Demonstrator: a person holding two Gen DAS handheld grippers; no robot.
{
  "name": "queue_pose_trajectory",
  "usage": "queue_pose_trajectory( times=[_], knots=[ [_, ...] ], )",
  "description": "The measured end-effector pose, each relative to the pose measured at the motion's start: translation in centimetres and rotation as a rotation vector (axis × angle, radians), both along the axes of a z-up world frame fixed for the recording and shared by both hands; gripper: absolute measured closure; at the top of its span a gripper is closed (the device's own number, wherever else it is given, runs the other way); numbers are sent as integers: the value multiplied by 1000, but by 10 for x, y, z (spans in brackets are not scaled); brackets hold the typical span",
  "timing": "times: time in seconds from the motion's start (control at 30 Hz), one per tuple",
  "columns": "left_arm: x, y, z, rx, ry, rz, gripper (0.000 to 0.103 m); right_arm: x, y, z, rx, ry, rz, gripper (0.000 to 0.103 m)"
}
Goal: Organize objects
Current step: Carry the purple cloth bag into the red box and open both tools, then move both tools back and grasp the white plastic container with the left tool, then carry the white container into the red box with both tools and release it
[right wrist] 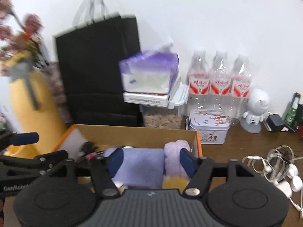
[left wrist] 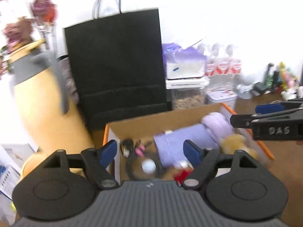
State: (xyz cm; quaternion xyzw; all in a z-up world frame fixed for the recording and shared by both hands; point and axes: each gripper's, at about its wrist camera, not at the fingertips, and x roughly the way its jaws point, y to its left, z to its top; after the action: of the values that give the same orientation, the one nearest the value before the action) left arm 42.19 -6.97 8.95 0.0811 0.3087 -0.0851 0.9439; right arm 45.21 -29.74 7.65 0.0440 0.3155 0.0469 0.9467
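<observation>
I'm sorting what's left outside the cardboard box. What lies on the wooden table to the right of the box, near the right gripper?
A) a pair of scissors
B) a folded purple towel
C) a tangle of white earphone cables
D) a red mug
C: in the right wrist view, a tangle of white earphone cables lies on the table, right of the cardboard box and the open right gripper.
</observation>
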Motion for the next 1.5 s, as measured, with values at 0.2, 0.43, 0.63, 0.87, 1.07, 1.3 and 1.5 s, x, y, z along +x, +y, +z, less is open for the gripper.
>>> queue_pose_trajectory(
  times=[0.2,0.43,0.63,0.87,1.07,1.3,1.5],
  knots=[
    [-135,34,3,-191,8,-16,15,-135,-5,17,68,-65,93,21],
    [-274,65,-29,-277,82,-92,3,-297,3,-9,83,-98,221,15],
    [-337,75,-60,-259,89,-195,2,-391,37,-55,75,19,376,15],
    [-360,81,-91,-176,78,-277,22,-414,45,-84,112,45,292,17],
    [-341,93,-109,-287,142,-278,49,-407,60,-94,177,7,143,30],
    [-325,98,-115,-396,167,-266,58,-374,63,-118,423,82,146,68],
    [-302,83,-103,-384,111,-304,64,-350,63,-113,428,86,197,77]
  ],
)
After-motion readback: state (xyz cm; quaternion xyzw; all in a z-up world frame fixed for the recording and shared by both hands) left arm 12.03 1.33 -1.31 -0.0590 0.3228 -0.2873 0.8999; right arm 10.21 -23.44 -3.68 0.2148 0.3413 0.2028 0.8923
